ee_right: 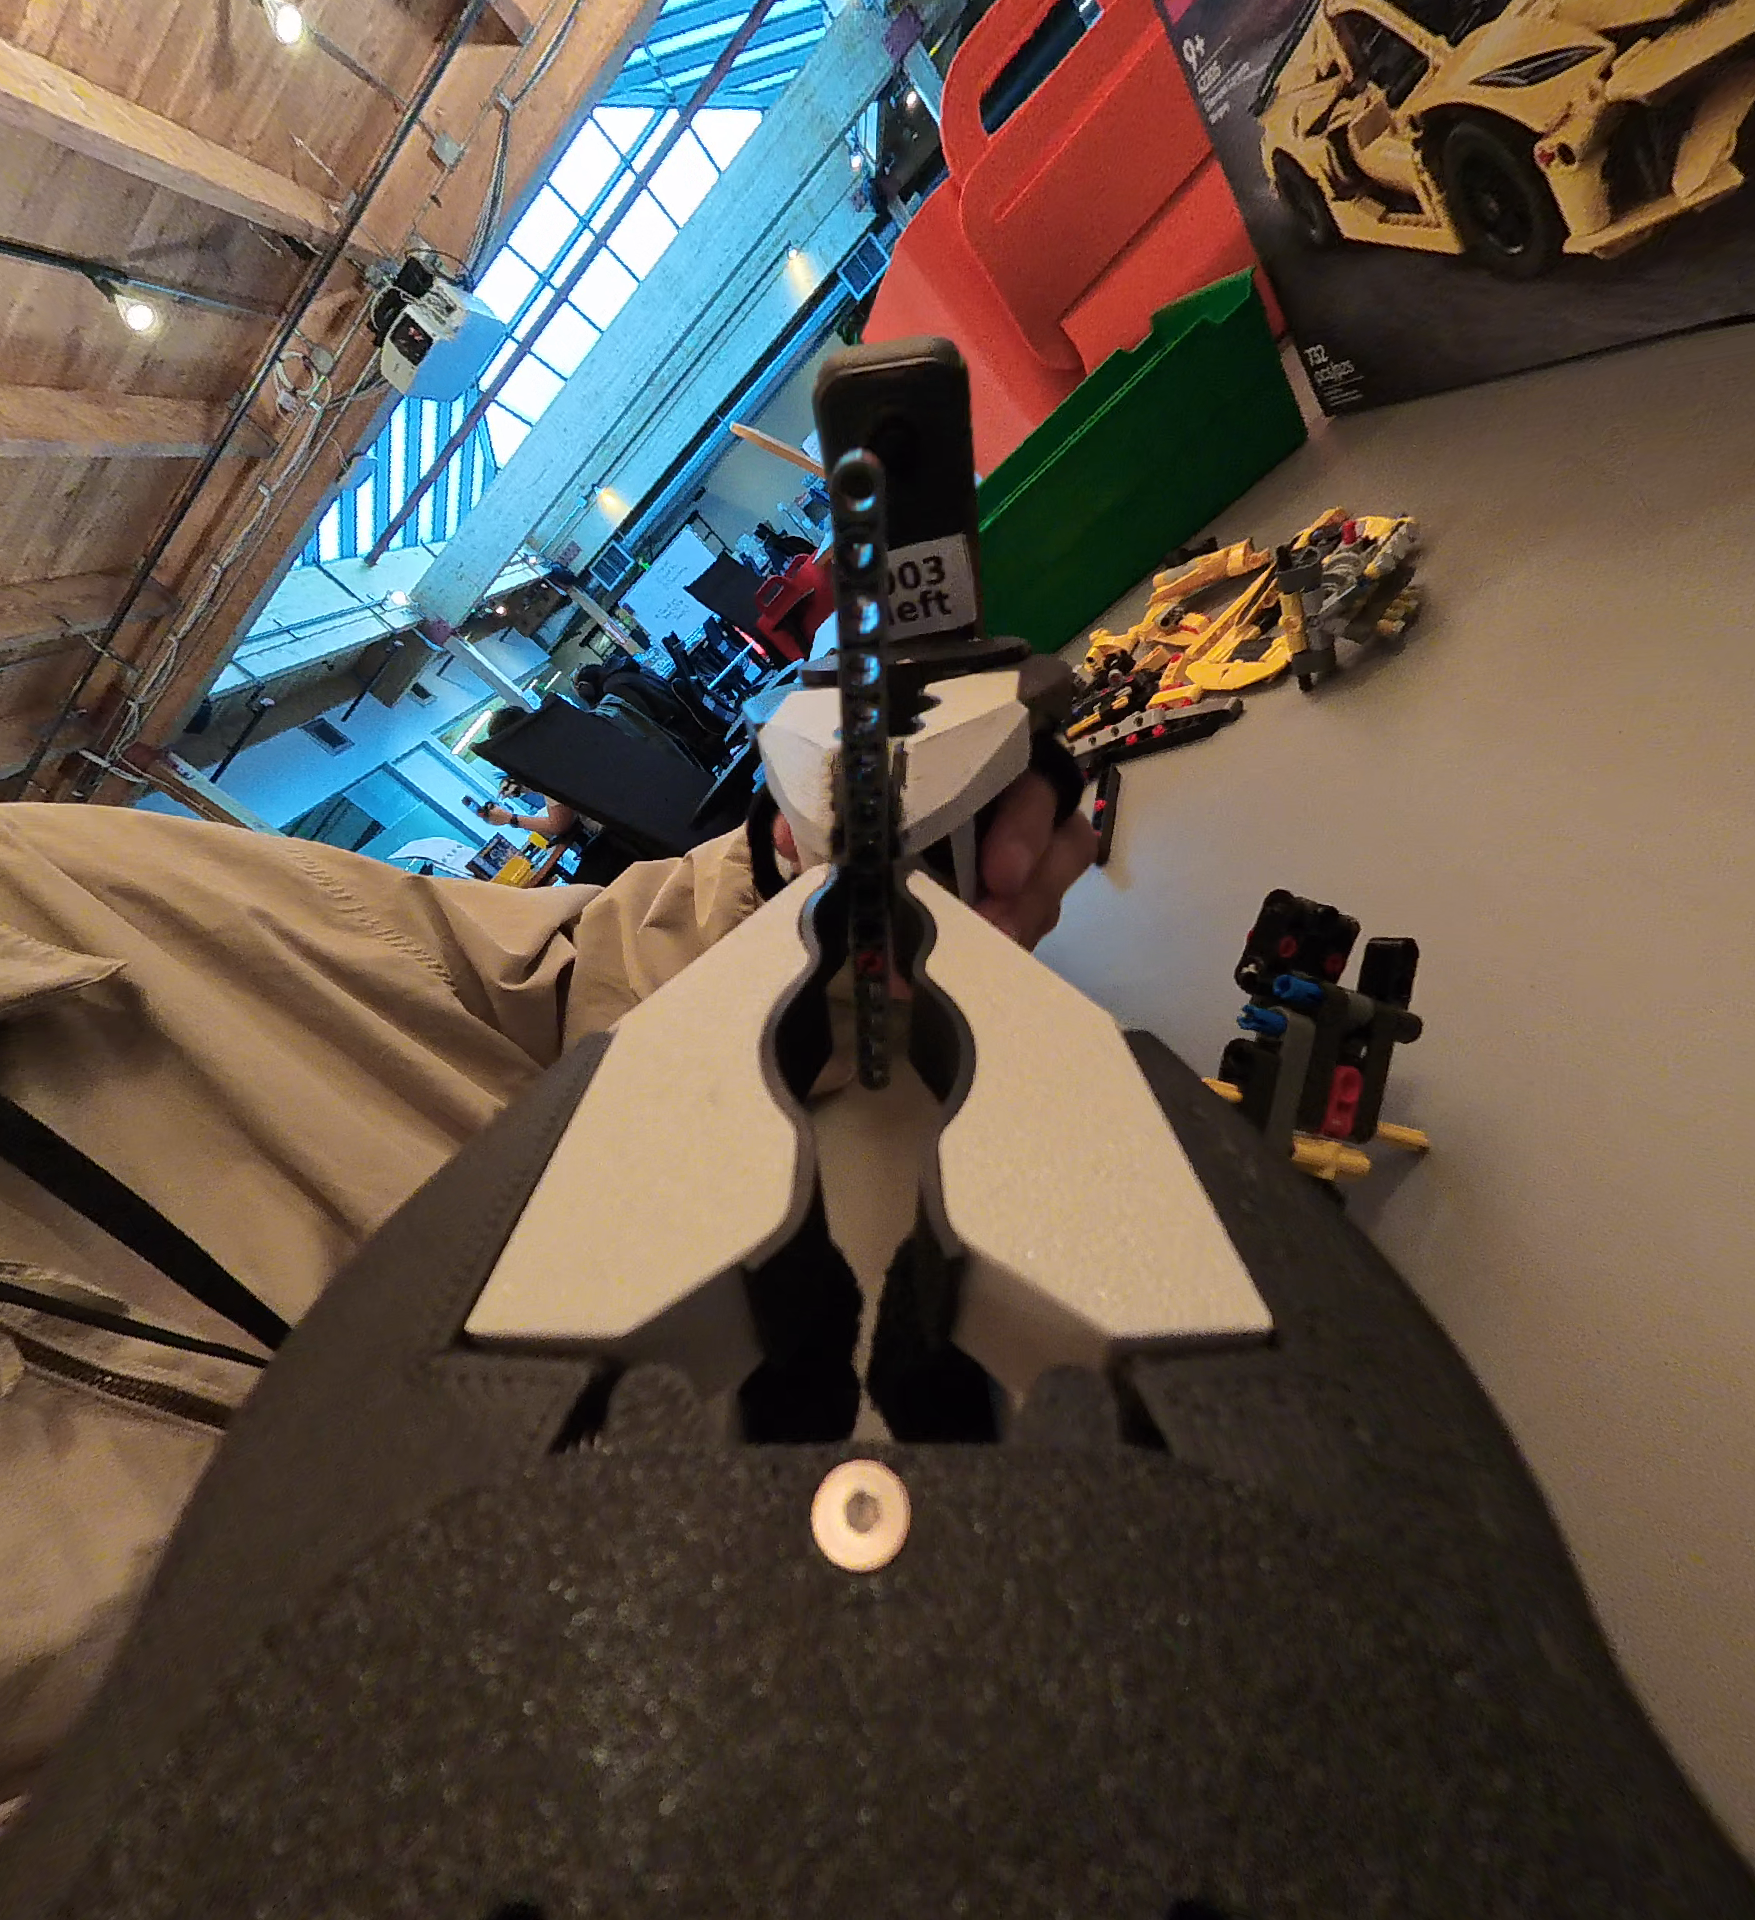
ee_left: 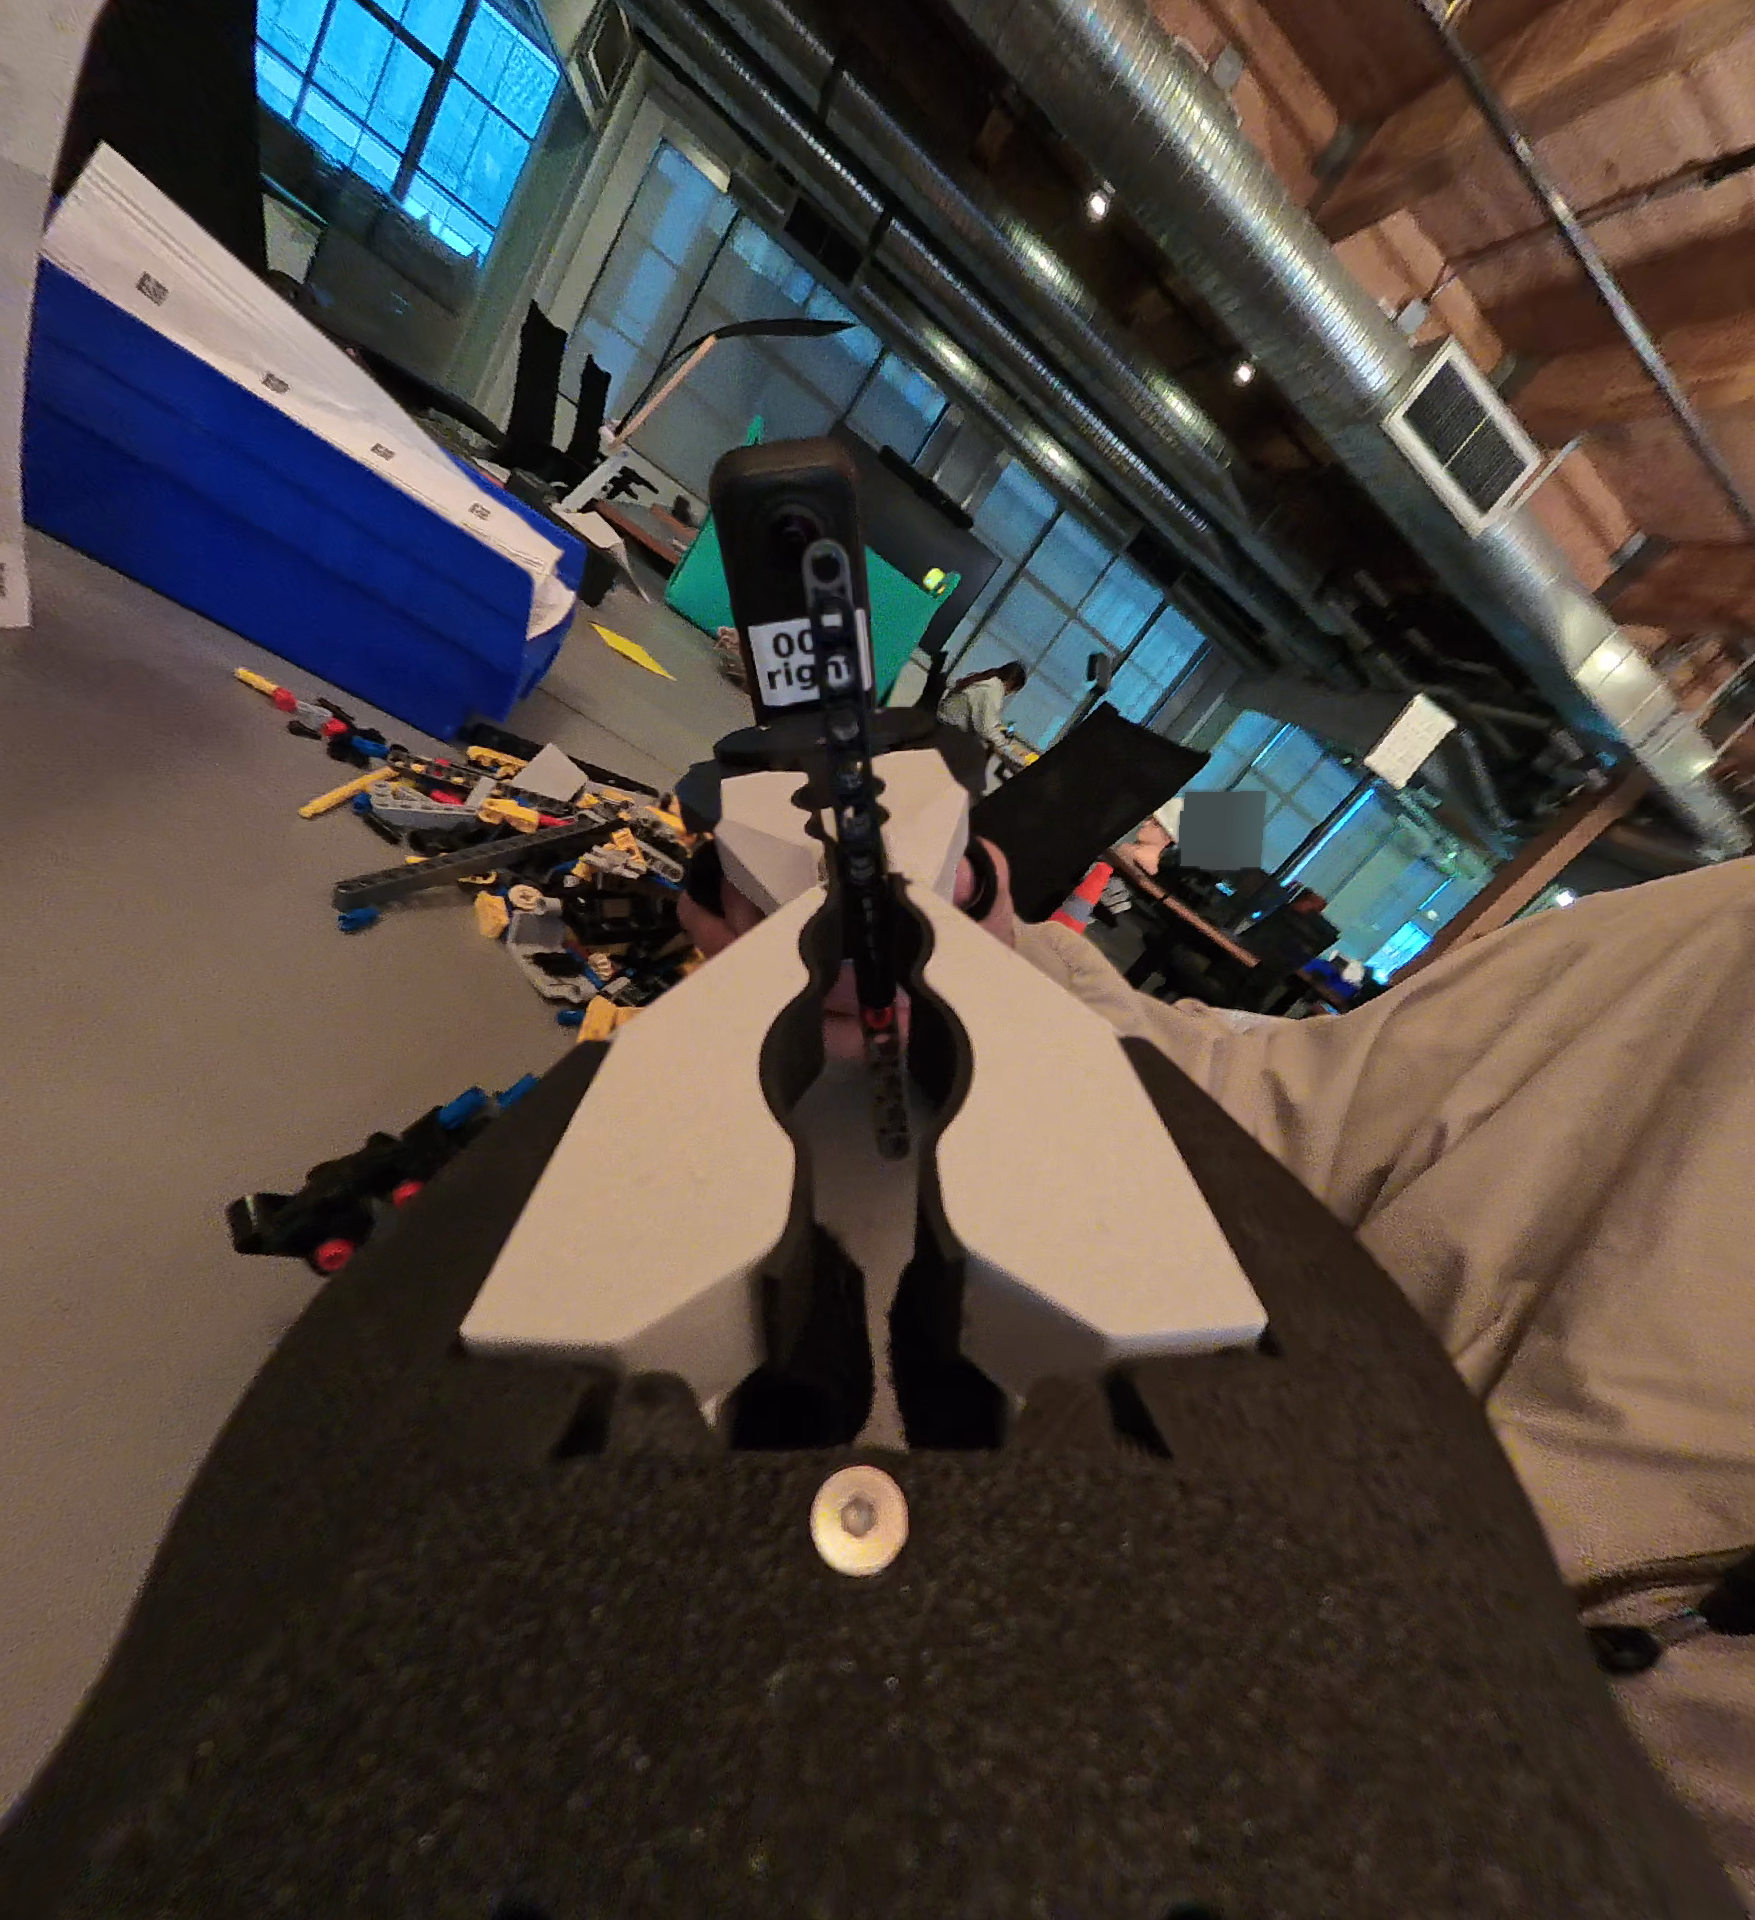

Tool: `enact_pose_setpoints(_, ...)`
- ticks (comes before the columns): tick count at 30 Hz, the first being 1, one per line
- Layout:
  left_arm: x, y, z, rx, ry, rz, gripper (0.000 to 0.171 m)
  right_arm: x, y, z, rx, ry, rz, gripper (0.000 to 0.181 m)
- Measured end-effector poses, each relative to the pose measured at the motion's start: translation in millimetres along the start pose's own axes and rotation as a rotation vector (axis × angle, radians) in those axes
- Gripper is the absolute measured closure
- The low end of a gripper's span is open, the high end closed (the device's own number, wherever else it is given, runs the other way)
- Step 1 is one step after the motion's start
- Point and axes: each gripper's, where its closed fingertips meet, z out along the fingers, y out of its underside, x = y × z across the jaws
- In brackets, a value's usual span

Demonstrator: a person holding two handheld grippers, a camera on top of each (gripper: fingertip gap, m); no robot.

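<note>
The long black beam with holes (ee_left: 857, 831) is in the air between both grippers, the left gripper (ee_left: 857, 904) and the right gripper (ee_right: 862, 894) each closed on it, above the grey table (ee_left: 125, 935) with a pile of loose building pieces (ee_left: 561, 852).

The two grippers faced each other above the tabletop (ee_left: 125, 935), a long holed beam (ee_left: 857, 831) clamped between both. In the left wrist view, a pile of loose pieces (ee_left: 561, 852) lay left of the beam, before a stack of bins (ee_left: 260, 488). In the right wrist view, a small assembly (ee_right: 1320, 1039) stood right of the beam, a part-built model (ee_right: 1257, 613) behind it.
</note>
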Motion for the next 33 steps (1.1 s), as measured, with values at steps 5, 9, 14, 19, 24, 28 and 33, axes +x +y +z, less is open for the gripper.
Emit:
enact_pose_setpoints(5, 4, 4, -1, -0.077, -0.032, 0.08, 0.165, -3, 3, 0, -0.026, -0.01, -0.014, 0.175)
enact_pose_setpoints(9, 3, 9, -6, -0.139, -0.047, 0.114, 0.165, -1, 7, 3, -0.059, 0.019, -0.028, 0.175)
enact_pose_setpoints(14, 9, 11, -9, -0.175, -0.021, 0.132, 0.164, -7, 10, 5, -0.081, 0.0, -0.035, 0.175)
enact_pose_setpoints(19, 22, -5, -13, -0.026, 0.106, 0.068, 0.165, -14, 10, 10, -0.107, 0.121, -0.237, 0.171)
enact_pose_setpoints(24, 37, -18, -19, 0.066, 0.194, 0.068, 0.165, -30, 5, 19, -0.07, 0.134, -0.279, 0.173)
enact_pose_setpoints(28, 33, -14, -18, 0.047, 0.163, 0.105, 0.165, -26, 7, 15, -0.091, 0.144, -0.221, 0.175)
enact_pose_setpoints(33, 24, -7, -15, -0.046, 0.065, 0.226, 0.165, -21, -4, -1, -0.038, 0.121, -0.14, 0.175)
